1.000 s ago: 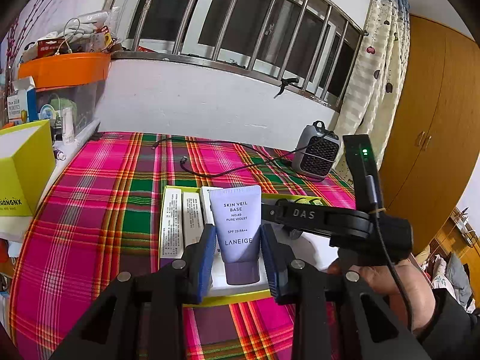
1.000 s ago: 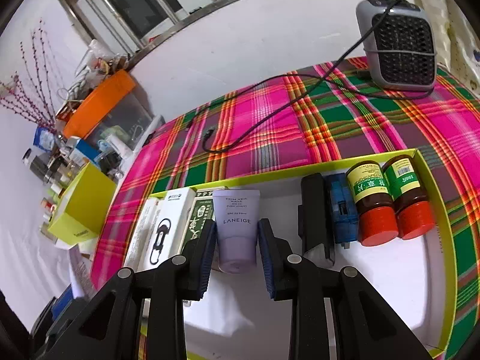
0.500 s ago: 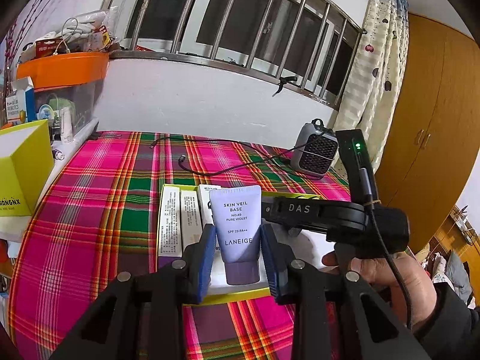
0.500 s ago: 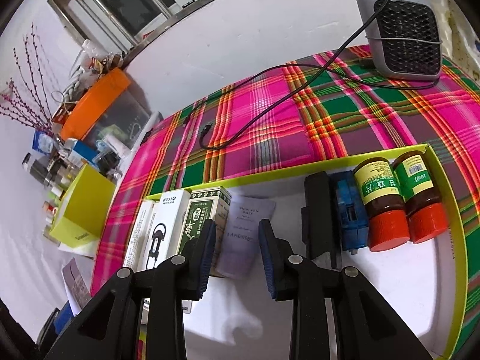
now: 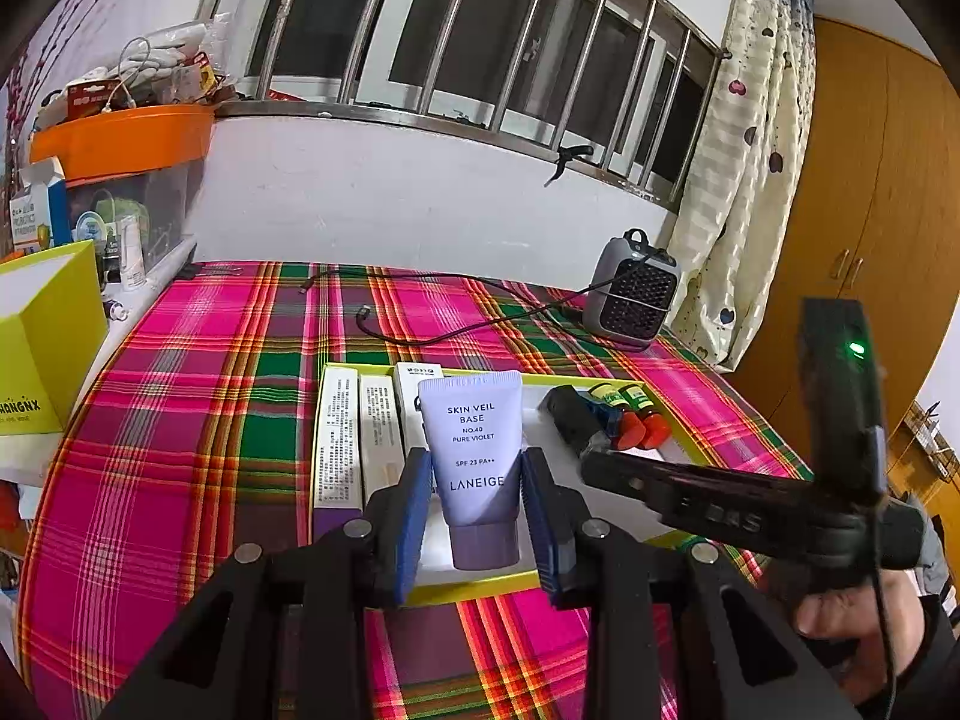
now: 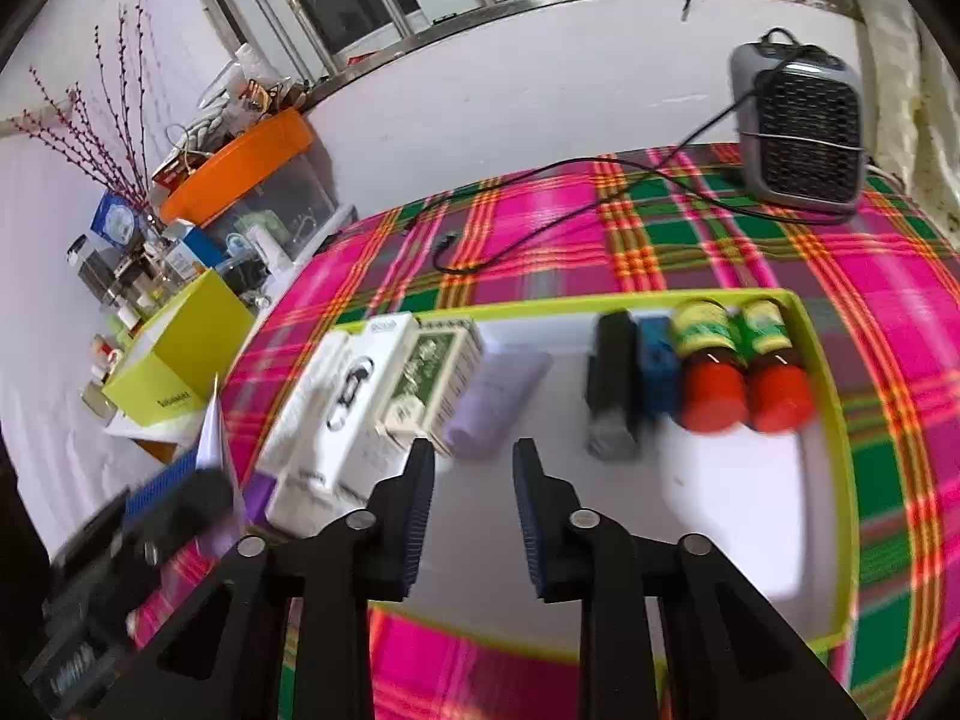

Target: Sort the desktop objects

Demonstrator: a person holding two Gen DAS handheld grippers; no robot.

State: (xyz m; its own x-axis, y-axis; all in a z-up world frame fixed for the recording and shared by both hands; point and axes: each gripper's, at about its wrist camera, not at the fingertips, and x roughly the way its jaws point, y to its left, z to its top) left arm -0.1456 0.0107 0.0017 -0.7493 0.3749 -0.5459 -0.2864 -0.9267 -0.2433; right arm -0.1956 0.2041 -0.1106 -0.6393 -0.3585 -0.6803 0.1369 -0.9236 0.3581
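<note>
My left gripper point(image 5: 477, 510) is part open and holds nothing; the soft lavender tube point(image 5: 474, 450) lies straight ahead of it, in the tray's point(image 6: 834, 420) left half beside the stiff cartons point(image 6: 354, 396), cap toward the near edge. My right gripper point(image 6: 474, 498), pads narrowly apart and empty, has the tube slightly to its left.

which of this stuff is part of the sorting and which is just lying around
Part of the job:
tray
lavender tube
white boxes
red-capped bottles

Just lying about:
small heater
orange bin
yellow box
</note>
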